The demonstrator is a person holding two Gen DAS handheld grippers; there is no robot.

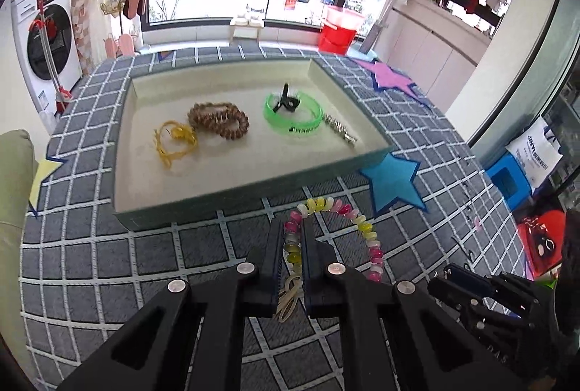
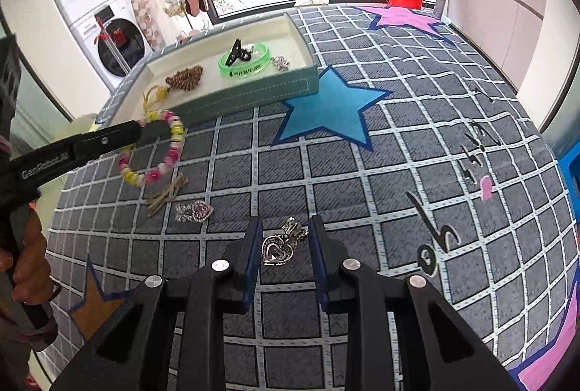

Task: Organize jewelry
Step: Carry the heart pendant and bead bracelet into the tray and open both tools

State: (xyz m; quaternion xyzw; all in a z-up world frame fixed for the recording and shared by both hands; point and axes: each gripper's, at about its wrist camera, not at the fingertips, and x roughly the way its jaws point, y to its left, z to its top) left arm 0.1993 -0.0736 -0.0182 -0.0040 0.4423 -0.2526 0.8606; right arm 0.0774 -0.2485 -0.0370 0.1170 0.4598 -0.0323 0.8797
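**Two handheld grippers lift jewelry beside a tray**

A grey cloth with a white grid (image 2: 362, 144) and coloured star patches covers the counter. On it, toward the window, sits a shallow teal tray (image 1: 224, 198) with a cream lining.

Inside the tray lie four pieces. A thin yellow cord bracelet (image 1: 176, 142) is at the left. Just beside it, a brown wooden bead bracelet (image 1: 219, 119) is coiled in loops. To the right is a translucent green bangle (image 1: 293, 118) with a small black clip (image 1: 286, 101) resting across it. A small silver piece (image 1: 339, 130) lies just right of the bangle.

The left gripper (image 1: 294, 238) hangs over the cloth in front of the tray. Its jaws are clamped on a bracelet of pink, yellow and clear beads (image 1: 366, 235). The bracelet hangs as a loop off to one side of the jaws, with pale cord ends trailing below. In the right wrist view, a hand (image 2: 27, 260) holds this gripper's handle.

The right gripper (image 2: 284, 246) points down at the cloth. Its jaws stand either side of a silver heart-shaped earring with a pink stone (image 2: 279, 247); whether the pads press on it, I cannot tell. A matching heart earring (image 2: 195, 211) lies on the cloth to its left, near the bracelet's cord ends.
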